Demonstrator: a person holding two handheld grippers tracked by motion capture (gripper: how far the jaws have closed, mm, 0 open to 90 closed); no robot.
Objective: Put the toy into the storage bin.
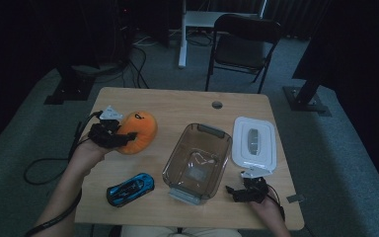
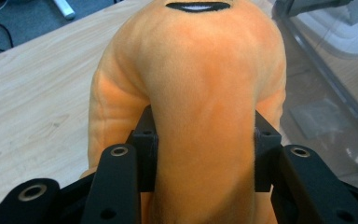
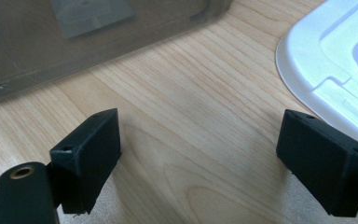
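Observation:
An orange plush toy with a black stitched mouth hangs just above the left side of the table, pinched in my left gripper. In the left gripper view the two black pads press into the sides of the plush toy, so my left gripper is shut on it. My right gripper rests near the table's front right edge. Its jaws stand wide apart in the right gripper view, with bare wood between them, so my right gripper is open.
A clear plastic bin stands mid-table, its wall just ahead of my right gripper. Its white lid lies to the right. A blue toy car sits near the front edge. A folding chair stands beyond the table.

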